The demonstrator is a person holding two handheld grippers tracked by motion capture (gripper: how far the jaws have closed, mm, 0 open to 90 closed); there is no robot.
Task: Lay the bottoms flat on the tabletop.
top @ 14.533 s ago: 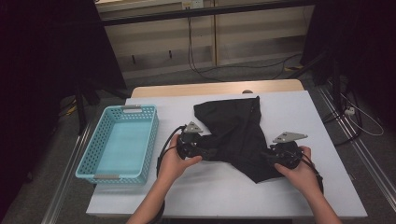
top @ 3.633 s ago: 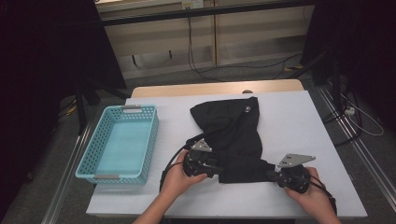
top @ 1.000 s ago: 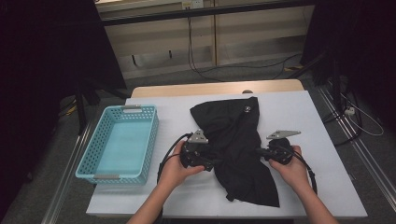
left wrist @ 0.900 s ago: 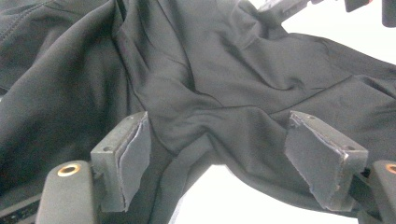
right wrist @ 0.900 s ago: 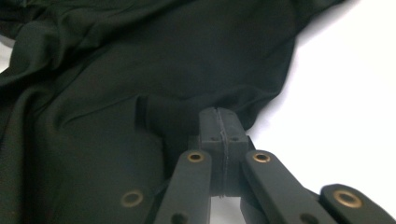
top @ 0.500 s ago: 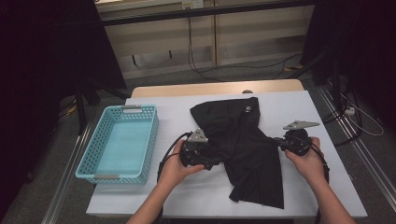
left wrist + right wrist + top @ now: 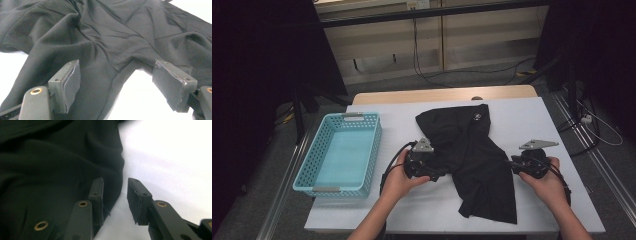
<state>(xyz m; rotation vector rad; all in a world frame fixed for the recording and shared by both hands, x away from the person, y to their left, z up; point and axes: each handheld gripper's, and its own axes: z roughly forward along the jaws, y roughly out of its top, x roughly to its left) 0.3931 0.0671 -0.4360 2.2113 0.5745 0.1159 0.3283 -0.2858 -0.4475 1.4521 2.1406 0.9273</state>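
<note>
A black garment lies crumpled on the white table, with one long part running toward the front edge. My left gripper rests at the garment's left side. In the left gripper view its jaws stand wide open over the dark cloth, and the pads press on nothing. My right gripper sits at the garment's right edge. Its jaws have just been opening: a narrow gap shows white table between them, and the cloth's edge lies against the left jaw.
A light blue plastic basket stands at the table's left side with nothing in it. A wooden tabletop adjoins the far edge. Cables trail on the floor beyond, and dark stands flank the table.
My right gripper moved to the right with the cloth's right edge, spreading the lower part outward, then parted its jaws. The left gripper stayed where it was.
</note>
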